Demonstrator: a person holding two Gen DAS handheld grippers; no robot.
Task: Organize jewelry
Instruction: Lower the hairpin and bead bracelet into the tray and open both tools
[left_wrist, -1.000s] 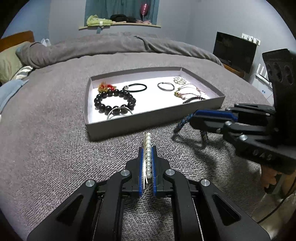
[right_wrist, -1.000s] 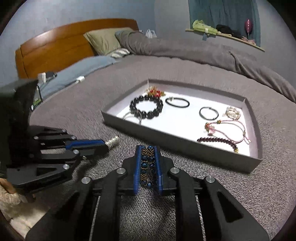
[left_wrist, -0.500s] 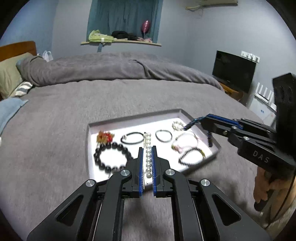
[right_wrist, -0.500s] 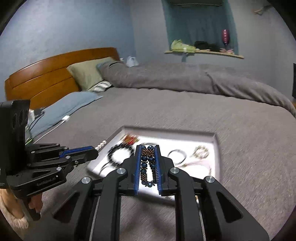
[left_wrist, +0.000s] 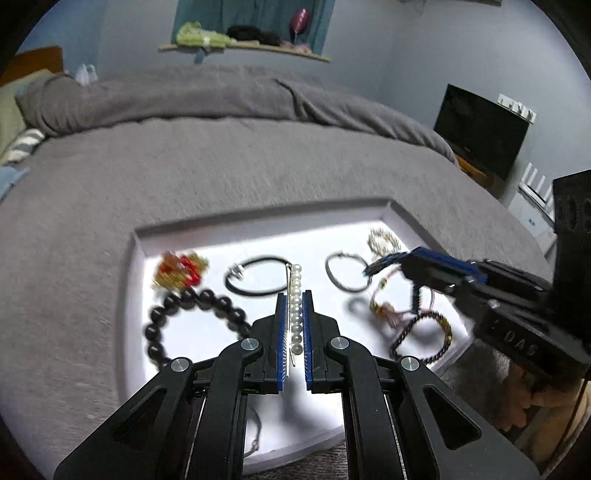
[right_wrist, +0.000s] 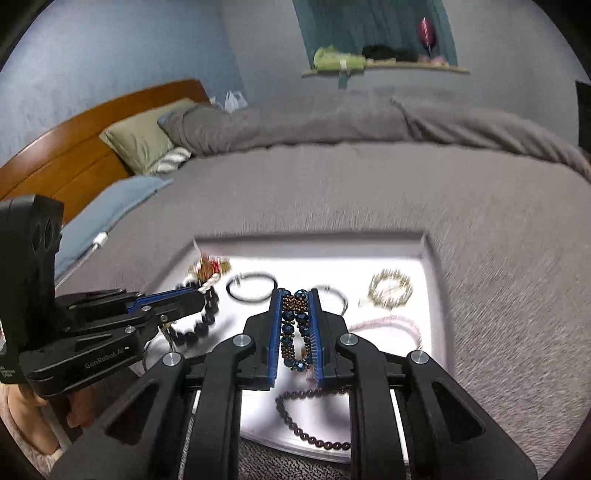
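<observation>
My left gripper is shut on a pearl strand and hangs above the white tray on the bed. My right gripper is shut on a blue and bronze beaded bracelet, also above the tray. The right gripper shows in the left wrist view over the tray's right half; the left gripper shows in the right wrist view over its left half. In the tray lie a black bead bracelet, a red-gold piece, a black cord and a thin ring bangle.
The tray rests on a grey bedspread. A rumpled grey duvet lies behind it, pillows and a wooden headboard to the left. A dark screen stands at the right. A dark bead string lies at the tray's near edge.
Both grippers have moved forward from the bedspread in front of the tray to above the tray, each still holding its jewelry. The view is blurred by motion.
</observation>
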